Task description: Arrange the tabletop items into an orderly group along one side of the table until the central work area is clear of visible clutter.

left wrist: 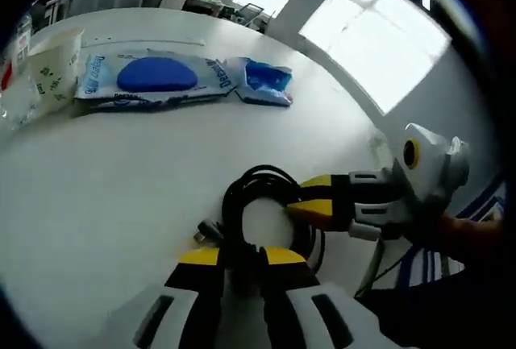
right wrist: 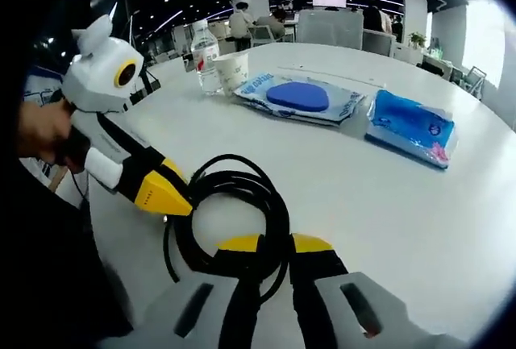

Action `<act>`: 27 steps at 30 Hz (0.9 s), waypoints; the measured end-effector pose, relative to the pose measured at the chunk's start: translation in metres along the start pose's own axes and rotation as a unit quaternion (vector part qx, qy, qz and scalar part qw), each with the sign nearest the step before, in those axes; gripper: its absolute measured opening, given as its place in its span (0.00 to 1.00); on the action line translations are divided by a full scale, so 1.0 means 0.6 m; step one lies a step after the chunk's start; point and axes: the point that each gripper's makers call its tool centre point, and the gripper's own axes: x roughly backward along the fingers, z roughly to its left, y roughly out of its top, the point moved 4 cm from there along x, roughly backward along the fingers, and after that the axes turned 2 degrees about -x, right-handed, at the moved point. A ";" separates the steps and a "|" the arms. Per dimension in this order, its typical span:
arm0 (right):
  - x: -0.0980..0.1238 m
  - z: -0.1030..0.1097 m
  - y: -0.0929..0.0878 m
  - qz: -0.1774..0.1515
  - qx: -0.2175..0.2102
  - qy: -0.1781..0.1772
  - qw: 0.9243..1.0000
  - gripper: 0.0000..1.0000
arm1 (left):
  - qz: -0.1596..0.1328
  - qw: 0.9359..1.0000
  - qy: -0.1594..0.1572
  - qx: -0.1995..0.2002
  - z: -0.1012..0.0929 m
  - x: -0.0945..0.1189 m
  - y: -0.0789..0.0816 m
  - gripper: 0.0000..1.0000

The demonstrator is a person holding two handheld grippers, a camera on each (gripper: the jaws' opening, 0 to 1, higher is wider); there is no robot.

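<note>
Where both grippers meet, coiled black cable (left wrist: 262, 204) (right wrist: 234, 212) lies — gripped between each's fingers.

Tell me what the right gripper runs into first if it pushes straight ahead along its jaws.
The right gripper already has the black coiled cable between its jaws, so it meets that at once. Beyond the coil lies bare white table, then probably the wet-wipes pack; depth is unclear.

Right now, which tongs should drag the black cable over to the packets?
Right, marginally. Both tongs straddle the cable, but the right tongs face the tissue pack and wipes pack head-on; from the left tongs they lie off to one side.
</note>
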 end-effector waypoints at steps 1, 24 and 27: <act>0.002 0.001 0.001 -0.002 -0.010 0.001 1.000 0.05 | 0.002 1.000 0.002 0.000 -0.001 0.002 0.000 0.14; 0.053 -0.008 0.056 -0.052 -0.044 -0.022 0.997 0.00 | -0.027 0.999 -0.006 -0.045 -0.026 0.040 0.053 0.10; 0.057 -0.019 0.066 -0.057 -0.041 -0.028 0.997 0.00 | -0.032 0.998 -0.008 -0.050 -0.029 0.036 0.068 0.10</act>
